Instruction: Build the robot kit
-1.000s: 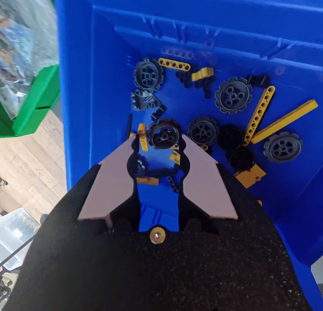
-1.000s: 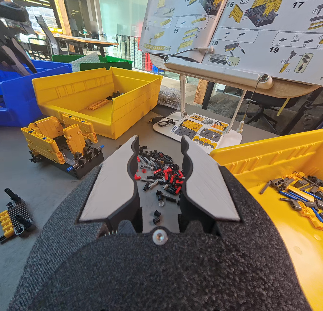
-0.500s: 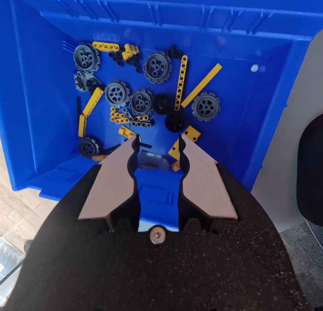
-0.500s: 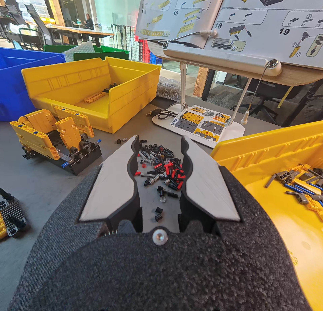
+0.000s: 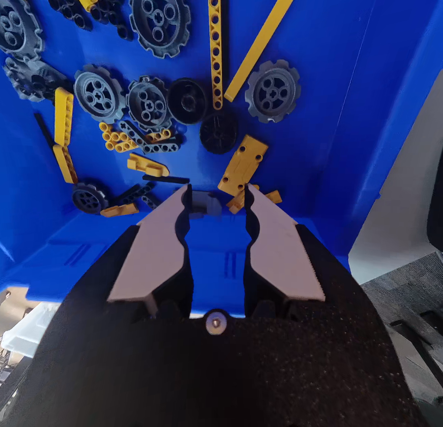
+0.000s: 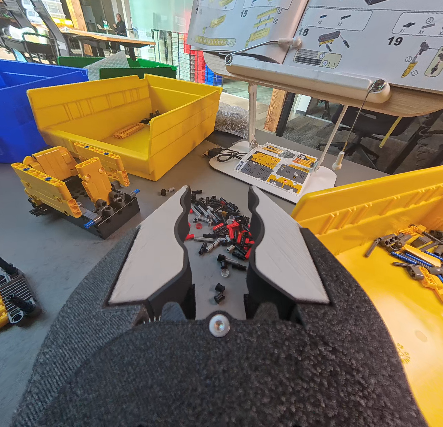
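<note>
My left gripper [image 5: 217, 192] is open inside a blue bin [image 5: 330, 151], low over its floor. A small grey block [image 5: 206, 203] lies between its fingertips, close to the left finger. A yellow plate with holes [image 5: 243, 167] touches the right fingertip. Grey toothed wheels [image 5: 273, 91], black discs [image 5: 187, 101] and yellow beams [image 5: 215, 46] lie farther in. My right gripper [image 6: 219, 190] is open and empty above a pile of small black, red and grey pins [image 6: 220, 226] on the grey table [image 6: 48, 247].
A half-built yellow and black model [image 6: 72, 190] stands left of the pins. A yellow bin [image 6: 124, 118] stands behind it, another yellow bin with parts [image 6: 383, 283] at right. An instruction booklet on a white stand [image 6: 311, 31] rises at the back. A blue bin [image 6: 21, 108] is far left. My right fingertips sit around 50 cm from my left ones.
My left gripper has dropped deeper into the blue bin towards the grey block, staying open. My right gripper has drifted slightly forward and down over the pin pile.
</note>
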The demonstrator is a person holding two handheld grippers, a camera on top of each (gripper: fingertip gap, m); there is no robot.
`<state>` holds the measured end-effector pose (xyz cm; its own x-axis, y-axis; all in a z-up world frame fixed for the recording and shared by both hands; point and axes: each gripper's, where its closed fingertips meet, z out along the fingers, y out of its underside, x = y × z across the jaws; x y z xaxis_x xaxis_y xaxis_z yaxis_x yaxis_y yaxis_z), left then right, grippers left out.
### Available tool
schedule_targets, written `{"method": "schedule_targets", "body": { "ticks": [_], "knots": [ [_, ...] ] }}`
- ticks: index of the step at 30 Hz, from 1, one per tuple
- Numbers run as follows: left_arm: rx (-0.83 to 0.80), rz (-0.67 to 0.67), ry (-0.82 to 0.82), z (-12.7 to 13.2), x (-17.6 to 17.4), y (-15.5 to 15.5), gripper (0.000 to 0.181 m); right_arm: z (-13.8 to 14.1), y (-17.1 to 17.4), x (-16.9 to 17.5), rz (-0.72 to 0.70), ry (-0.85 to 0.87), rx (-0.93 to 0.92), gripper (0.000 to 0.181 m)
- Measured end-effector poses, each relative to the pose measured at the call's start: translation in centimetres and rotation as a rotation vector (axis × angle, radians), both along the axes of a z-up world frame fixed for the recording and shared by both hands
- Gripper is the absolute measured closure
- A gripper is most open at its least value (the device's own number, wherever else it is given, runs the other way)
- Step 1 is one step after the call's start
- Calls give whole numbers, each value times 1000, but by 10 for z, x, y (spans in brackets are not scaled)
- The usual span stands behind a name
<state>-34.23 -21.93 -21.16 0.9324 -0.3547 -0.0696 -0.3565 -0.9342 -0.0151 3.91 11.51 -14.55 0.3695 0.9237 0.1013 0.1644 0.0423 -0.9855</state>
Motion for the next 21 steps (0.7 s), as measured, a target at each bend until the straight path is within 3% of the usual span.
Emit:
{"method": "schedule_targets", "body": {
  "ticks": [7, 12, 15, 21],
  "knots": [
    [-65, -94, -24, -24, -9, 28, 131, -4, 5, 2, -18, -7, -10, 134],
    [-51, -63, 14, -23, -34, 40, 178, -6, 6, 1, -19, -12, -16, 134],
    [0, -10, 57, -14, -55, 47, 181, -6, 6, 2, -21, -10, -18, 134],
    [204, 145, 150, 28, -97, 60, 175, -6, 6, 2, -20, -12, -16, 134]
  ]
}}
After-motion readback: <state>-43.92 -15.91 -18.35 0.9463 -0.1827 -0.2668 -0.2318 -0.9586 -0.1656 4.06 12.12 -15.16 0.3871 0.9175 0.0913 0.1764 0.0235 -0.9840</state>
